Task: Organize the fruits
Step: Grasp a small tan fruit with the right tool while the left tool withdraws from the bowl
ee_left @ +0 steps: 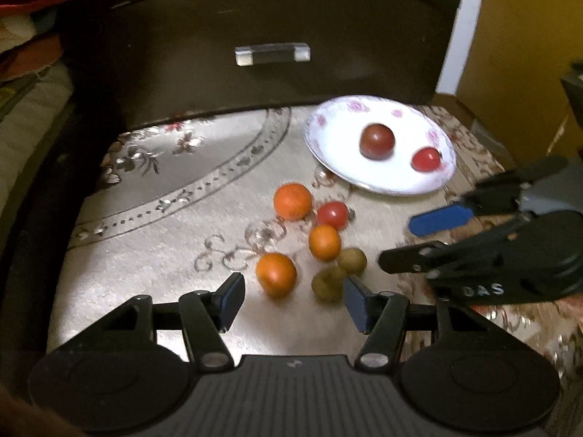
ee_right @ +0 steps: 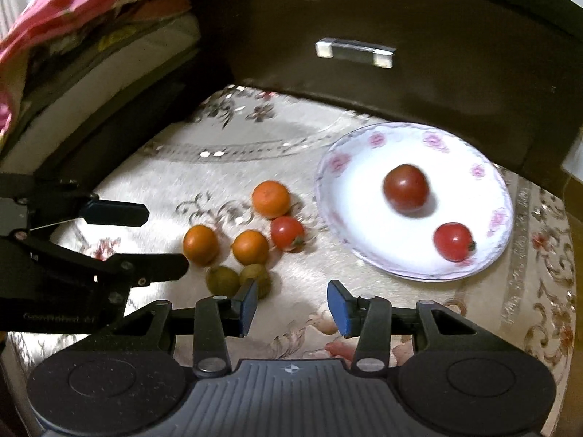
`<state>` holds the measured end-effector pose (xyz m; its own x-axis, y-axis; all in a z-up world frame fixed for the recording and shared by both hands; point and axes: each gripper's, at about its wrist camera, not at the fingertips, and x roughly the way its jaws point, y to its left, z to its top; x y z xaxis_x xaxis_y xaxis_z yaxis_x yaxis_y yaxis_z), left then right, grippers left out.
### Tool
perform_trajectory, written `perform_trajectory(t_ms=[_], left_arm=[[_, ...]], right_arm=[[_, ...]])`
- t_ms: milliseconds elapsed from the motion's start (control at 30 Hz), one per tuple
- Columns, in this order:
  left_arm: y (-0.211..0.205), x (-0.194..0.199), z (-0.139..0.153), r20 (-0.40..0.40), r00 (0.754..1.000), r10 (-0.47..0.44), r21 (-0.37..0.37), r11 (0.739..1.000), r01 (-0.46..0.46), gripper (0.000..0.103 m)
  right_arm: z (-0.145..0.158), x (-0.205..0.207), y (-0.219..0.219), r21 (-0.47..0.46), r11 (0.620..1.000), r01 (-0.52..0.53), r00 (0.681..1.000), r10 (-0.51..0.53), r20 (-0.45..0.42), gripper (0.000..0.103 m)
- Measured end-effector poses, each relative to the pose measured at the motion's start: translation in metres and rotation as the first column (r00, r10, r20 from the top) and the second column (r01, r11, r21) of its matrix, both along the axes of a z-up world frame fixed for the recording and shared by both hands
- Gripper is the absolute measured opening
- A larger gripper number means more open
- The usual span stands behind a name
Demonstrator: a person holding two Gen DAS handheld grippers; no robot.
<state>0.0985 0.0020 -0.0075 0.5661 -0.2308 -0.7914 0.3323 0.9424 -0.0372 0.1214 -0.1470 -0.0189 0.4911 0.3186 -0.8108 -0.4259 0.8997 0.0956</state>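
With our left gripper (ee_left: pixel 293 300) jaws wide, we should straddle the round orange fruit (ee_left: pixel 276 274) at twelve o'clock squarely; right gripper (ee_right: pixel 291 307) jaws wide too.

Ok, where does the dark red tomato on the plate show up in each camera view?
Left wrist: dark red tomato upper right of centre, on the plate.
Right wrist: dark red tomato right of centre, on the plate.
Shared landmark: drawer handle.

- A home, likely a bedroom corner.
- Embroidered floral cloth (ee_right: pixel 277 138) covers the surface.
- Dark wooden drawer front (ee_left: pixel 255 18) with a metal handle (ee_left: pixel 272 53).
- Folded bedding (ee_right: pixel 73 36) stacked alongside.
- Flowered china plate (ee_right: pixel 364 153).
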Motion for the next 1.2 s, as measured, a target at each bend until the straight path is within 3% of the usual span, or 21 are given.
perform_trajectory(t_ms=[500,767,1200], left_arm=[[0.004,-0.006,-0.016,-0.042,0.997,-0.070,0.002,0.998,0.070,0.064],[-0.001,-0.004,-0.019,-0.048,0.994,-0.097,-0.007,0.995,0.096,0.064],[-0.025,0.009,-0.026,-0.026,0.989,-0.149,-0.008,0.989,0.149,0.064]], right_arm=[[-0.025,0.009,0.027,-0.062,0.992,-0.106,0.994,0.104,-0.037,0.040],[-0.029,0.012,0.034,-0.055,0.988,-0.145,0.989,0.144,-0.029,0.021],[-0.020,0.009,0.012,-0.048,0.997,-0.066,0.996,0.063,-0.060,0.020]])
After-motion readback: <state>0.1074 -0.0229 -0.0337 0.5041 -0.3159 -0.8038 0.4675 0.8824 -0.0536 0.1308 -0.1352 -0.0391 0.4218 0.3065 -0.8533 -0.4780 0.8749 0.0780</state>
